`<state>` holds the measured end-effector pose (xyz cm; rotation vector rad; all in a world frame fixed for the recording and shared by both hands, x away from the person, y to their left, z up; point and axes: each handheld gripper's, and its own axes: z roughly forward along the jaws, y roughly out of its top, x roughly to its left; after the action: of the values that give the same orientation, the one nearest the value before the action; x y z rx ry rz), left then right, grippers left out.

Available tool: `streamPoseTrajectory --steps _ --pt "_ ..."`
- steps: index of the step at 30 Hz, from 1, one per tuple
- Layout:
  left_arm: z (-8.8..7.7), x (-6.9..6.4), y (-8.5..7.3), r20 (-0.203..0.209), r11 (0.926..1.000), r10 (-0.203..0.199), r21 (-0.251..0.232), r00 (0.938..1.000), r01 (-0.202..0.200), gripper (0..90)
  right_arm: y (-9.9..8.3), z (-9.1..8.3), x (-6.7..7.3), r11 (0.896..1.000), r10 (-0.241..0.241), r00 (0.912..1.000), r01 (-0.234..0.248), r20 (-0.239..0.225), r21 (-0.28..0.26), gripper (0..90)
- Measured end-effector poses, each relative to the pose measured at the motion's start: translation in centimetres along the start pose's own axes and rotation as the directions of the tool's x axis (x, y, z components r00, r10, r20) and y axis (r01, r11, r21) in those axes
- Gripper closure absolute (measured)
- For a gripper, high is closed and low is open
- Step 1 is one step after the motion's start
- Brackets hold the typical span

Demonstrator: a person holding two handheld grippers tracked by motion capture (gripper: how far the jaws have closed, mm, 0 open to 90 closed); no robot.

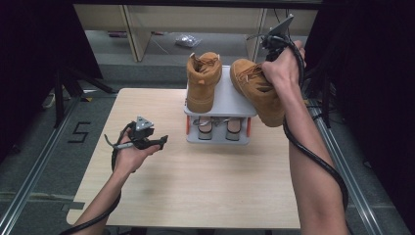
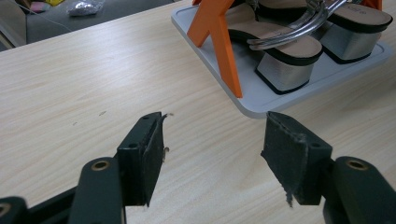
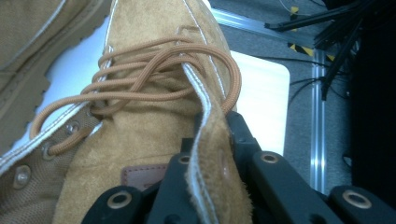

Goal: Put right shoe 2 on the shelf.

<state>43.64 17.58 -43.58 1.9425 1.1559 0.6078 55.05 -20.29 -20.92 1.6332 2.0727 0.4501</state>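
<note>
Right gripper [image 3: 212, 154] pinching tan boot [image 1: 257, 90] by soft suede collar; bulky, likely swings. Left gripper [image 2: 210, 154] spread, idle.

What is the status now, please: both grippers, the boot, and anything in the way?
Right gripper shut on held boot, tilted at rack edge. Left gripper open, nothing between its jaws. Second boot upright on rack top, close beside.
</note>
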Motion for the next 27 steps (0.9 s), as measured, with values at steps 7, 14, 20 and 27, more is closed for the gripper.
streamPoseTrajectory --steps 7,14,20,27 --pt "0.0 0.1 -0.1 0.002 1.0000 0.003 0.002 1.0000 -0.003 37.4 0.6 0.4 0.3 1.000 0.023 0.9992 -0.023 -0.032 -0.006 85.6" --pt "0.0 0.2 -0.3 0.000 1.0000 -0.004 0.003 1.0000 0.004 37.4 1.1 0.7 0.6 1.000 0.022 0.9991 -0.023 -0.037 -0.015 85.5" --pt "0.0 0.3 -0.4 -0.001 1.0000 -0.004 0.003 1.0000 0.004 37.4 1.4 0.9 0.7 0.998 0.058 0.9972 -0.059 -0.047 -0.030 85.6" --pt "-0.1 0.5 -0.5 -0.001 0.9997 0.010 0.024 0.9999 -0.010 37.4 1.7 1.3 0.8 0.996 0.086 0.9943 -0.088 -0.063 -0.027 85.4"
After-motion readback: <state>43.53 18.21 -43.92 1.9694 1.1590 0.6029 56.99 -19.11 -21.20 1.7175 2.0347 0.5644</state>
